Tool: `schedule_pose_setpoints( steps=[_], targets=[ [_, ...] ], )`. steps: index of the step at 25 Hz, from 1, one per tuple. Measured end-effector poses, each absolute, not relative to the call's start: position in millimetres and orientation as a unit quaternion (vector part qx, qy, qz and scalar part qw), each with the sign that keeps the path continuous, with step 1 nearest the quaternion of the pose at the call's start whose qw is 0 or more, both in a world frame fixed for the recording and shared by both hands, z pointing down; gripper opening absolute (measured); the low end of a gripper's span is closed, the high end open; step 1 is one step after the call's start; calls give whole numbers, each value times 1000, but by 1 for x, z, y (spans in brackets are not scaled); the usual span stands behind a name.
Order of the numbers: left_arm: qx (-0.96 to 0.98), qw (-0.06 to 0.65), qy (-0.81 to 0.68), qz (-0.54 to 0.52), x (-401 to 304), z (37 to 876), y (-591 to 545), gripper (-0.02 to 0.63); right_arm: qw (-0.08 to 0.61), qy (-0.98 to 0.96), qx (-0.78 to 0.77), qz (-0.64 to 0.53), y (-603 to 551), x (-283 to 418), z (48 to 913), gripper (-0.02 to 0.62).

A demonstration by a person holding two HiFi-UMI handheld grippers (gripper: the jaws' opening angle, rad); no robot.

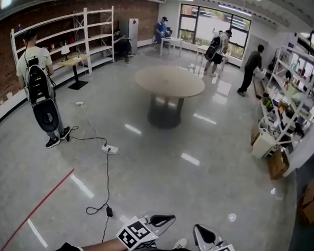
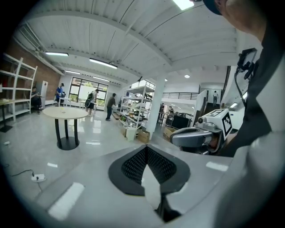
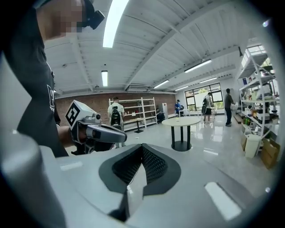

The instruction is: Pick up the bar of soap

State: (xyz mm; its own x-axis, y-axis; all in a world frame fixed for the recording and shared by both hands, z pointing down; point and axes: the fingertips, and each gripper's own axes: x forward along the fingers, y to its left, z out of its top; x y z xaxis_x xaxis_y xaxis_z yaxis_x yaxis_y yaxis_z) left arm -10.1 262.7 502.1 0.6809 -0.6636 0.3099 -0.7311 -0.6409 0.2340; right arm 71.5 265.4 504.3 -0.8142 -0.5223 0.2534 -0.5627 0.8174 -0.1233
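No bar of soap shows in any view. Both grippers are held low and close to my body over the grey floor. In the head view my left gripper [image 1: 162, 221] and my right gripper [image 1: 203, 234] sit side by side at the bottom edge. In its own view the left gripper [image 2: 146, 149] has its black ribbed pads [image 2: 133, 164] meeting, with nothing between them. The right gripper [image 3: 142, 147] is likewise shut and holds nothing. Each gripper view catches the other gripper beside it: the right gripper [image 2: 196, 136] and the left gripper [image 3: 100, 132].
A round wooden table [image 1: 169, 80] on a dark pedestal stands mid-room. A person with a backpack [image 1: 40, 83] stands at the left near white shelving [image 1: 72, 35]. A power strip [image 1: 110, 149] and its cable lie on the floor. Stocked racks [image 1: 291, 93] and cardboard boxes [image 1: 277, 164] line the right wall.
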Motion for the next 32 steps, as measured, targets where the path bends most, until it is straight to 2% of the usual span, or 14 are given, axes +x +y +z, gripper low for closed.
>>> schedule_pose_setpoints(
  steps=[8, 16, 23, 27, 32],
  targets=[
    [884, 180, -427, 68, -40, 501, 254, 8, 132, -962, 226, 80, 253, 30, 510, 5],
    [849, 192, -488, 66, -88, 509, 232, 8, 112, -972, 183, 99, 214, -11, 513, 5],
    [849, 193, -486, 76, -79, 502, 143, 8, 74, -971, 201, 105, 117, -2, 505, 5],
    [863, 164, -466, 101, -60, 488, 72, 8, 34, -964, 230, 129, 44, 15, 488, 5],
    [876, 133, -449, 113, -50, 472, 8, 8, 31, -963, 234, 134, -8, 22, 494, 5]
  ],
)
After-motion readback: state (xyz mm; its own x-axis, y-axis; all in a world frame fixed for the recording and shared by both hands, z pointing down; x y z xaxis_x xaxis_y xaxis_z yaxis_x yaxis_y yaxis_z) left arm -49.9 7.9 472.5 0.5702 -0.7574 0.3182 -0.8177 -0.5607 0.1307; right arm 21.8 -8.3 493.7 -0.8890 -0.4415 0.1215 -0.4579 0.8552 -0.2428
